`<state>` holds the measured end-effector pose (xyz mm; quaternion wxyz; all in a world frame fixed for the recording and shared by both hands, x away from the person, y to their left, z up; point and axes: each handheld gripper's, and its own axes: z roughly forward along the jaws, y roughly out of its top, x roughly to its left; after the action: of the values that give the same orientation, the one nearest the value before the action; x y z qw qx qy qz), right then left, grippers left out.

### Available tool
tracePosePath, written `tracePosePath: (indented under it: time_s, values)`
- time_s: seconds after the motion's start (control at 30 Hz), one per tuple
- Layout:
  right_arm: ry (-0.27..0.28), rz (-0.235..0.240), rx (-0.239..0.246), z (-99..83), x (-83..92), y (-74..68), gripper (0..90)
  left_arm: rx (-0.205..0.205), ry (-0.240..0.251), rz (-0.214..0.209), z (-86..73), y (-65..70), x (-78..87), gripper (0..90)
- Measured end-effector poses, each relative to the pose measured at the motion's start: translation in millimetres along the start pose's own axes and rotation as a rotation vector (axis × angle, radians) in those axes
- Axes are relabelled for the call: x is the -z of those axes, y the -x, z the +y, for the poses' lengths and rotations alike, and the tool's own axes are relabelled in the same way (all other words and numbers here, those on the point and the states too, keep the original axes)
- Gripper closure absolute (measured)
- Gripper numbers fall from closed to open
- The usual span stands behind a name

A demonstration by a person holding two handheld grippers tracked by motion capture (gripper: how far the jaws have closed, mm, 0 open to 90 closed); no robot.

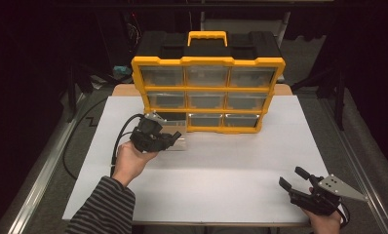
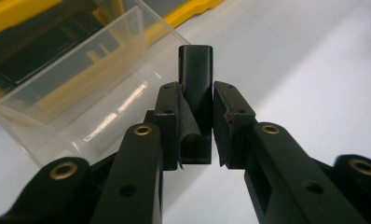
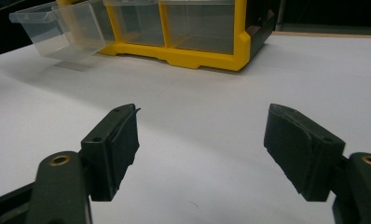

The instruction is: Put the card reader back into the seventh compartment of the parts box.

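Fingers of the left gripper (image 2: 196, 126) are clenched on a small black block (image 2: 195, 79); those of the right gripper (image 3: 202, 149) stand released, wide apart. Beyond both sets of fingers sits the yellow drawer cabinet (image 1: 207, 92). Its clear drawer (image 2: 81, 88), pulled out, lies just left of the clenched fingers on the white table (image 1: 231, 161).

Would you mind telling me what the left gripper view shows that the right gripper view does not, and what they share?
Left gripper view alone: a small black block clamped between the left gripper jaws, beside the clear drawer. Right gripper view alone: the right gripper with its jaws wide apart and nothing between them, and two clear drawers shut in the cabinet's bottom row. Both share the white tabletop, the yellow cabinet and that pulled-out drawer.
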<state>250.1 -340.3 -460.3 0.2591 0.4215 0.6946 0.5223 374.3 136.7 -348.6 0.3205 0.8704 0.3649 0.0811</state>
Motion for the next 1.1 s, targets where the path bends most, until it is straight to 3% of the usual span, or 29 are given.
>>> tracePosePath:
  time_s: [0.3, 0.77, 1.1]
  values:
    - [0.003, 0.002, 0.001, -0.1, -0.1, 1.3, 26.8, -0.004, -0.006, 0.029, 11.5, -4.0, -4.0, 73.2]
    - [0.005, 0.001, 0.004, 0.0, 0.1, 1.3, 26.8, 0.053, 0.005, 0.058, 16.9, -23.0, -12.1, 73.1]
    - [0.002, 0.004, -0.001, 0.1, 0.4, 1.7, 26.8, 0.066, -0.011, 0.084, 18.8, -32.1, -19.9, 73.1]
